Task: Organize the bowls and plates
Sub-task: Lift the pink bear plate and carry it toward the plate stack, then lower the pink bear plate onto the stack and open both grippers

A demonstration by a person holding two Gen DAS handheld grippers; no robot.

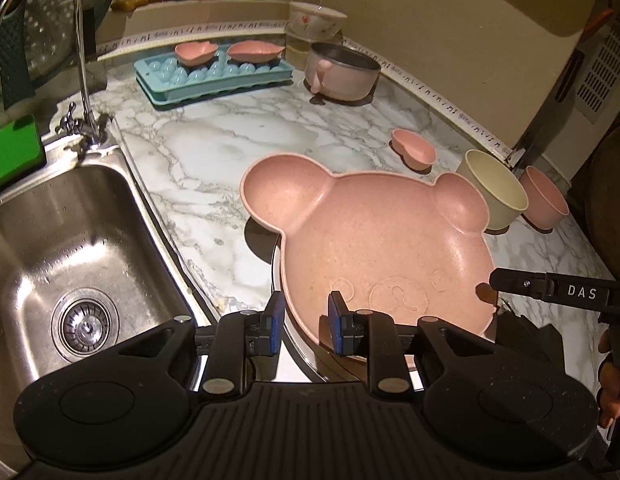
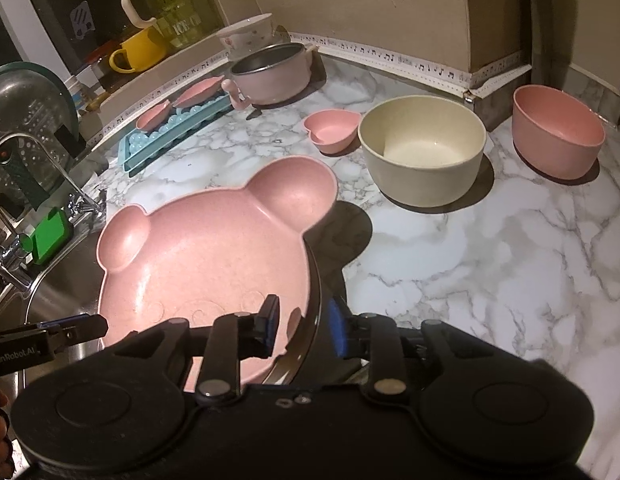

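Straddling the near rim of the pink bear plate [image 1: 373,240], left gripper [image 1: 304,322] has narrow jaws with the edge between its pads, gripping it. Right gripper [image 2: 302,320] sits on the plate's right edge, jaws slightly apart, rim between them; cannot tell if pads press. Plate sits on a metal-rimmed dish on the marble counter [image 2: 509,280], right of the sink [image 1: 70,220]. Cream bowl [image 2: 421,148] and pink bowl [image 2: 557,132] stand far right.

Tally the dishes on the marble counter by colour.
Pink: 6 (bear-shaped plate, heart dish, round bowl, two leaf-shaped dishes, handled pot)
Cream: 1 (round bowl)
White floral: 1 (bowl)
Total: 8
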